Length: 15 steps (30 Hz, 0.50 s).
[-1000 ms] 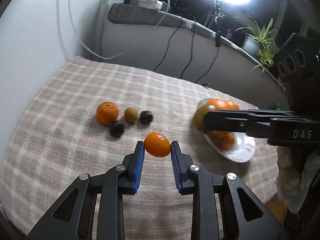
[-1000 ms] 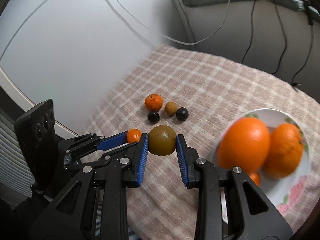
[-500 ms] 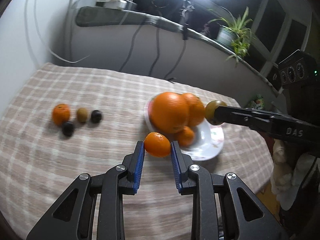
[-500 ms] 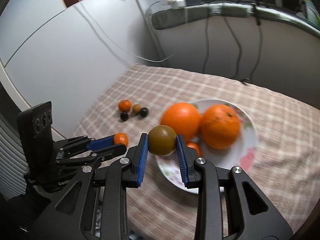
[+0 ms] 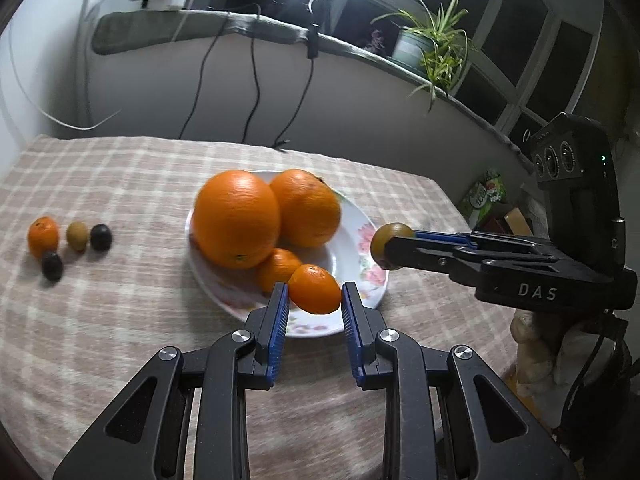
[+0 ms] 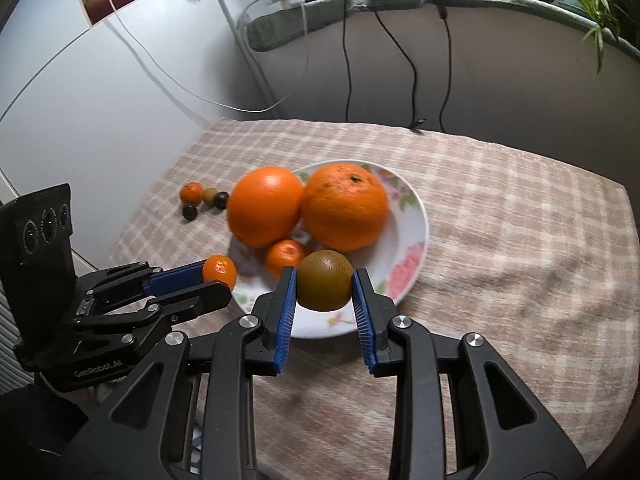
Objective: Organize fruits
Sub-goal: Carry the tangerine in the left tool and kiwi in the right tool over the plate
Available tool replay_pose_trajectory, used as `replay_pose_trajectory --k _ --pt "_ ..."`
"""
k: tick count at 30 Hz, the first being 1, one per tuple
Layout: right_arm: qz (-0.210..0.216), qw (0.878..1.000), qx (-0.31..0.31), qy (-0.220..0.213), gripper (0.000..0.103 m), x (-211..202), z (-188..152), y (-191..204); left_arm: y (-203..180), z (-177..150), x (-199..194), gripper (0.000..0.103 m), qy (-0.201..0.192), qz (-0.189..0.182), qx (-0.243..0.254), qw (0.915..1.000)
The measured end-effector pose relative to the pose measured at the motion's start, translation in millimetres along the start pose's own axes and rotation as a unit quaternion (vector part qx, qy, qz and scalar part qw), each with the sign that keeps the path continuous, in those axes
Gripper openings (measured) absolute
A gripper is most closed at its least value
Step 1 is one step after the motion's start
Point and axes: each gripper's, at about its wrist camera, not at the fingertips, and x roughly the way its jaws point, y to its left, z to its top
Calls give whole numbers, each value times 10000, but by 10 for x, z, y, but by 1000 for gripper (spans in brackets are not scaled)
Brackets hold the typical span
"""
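Note:
My left gripper (image 5: 314, 304) is shut on a small tangerine (image 5: 314, 289) and holds it over the near rim of a white floral plate (image 5: 360, 240). My right gripper (image 6: 325, 294) is shut on a green-brown round fruit (image 6: 325, 286) over the plate's near rim (image 6: 416, 236). The plate holds two big oranges (image 5: 236, 218) (image 5: 306, 208) and a small tangerine (image 5: 276, 268). In the right wrist view the left gripper (image 6: 218, 276) is at the plate's left edge. In the left wrist view the right gripper (image 5: 390, 246) is at its right edge.
On the checked tablecloth (image 5: 100, 320), left of the plate, lie a small tangerine (image 5: 43, 236), a brownish fruit (image 5: 77, 235) and two dark fruits (image 5: 101, 237) (image 5: 52, 266). Cables hang down the wall behind. A potted plant (image 5: 428, 46) stands on the ledge.
Both grippers have swung right from the loose fruits to the plate, each still holding its fruit. The plate now lies directly ahead and closer.

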Motion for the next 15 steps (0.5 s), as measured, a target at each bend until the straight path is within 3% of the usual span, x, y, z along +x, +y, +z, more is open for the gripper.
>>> replay_pose_trajectory --k 15 --pt "-114 9999 105 10 29 51 -85 -266 -229 23 193 25 171 106 297 9994"
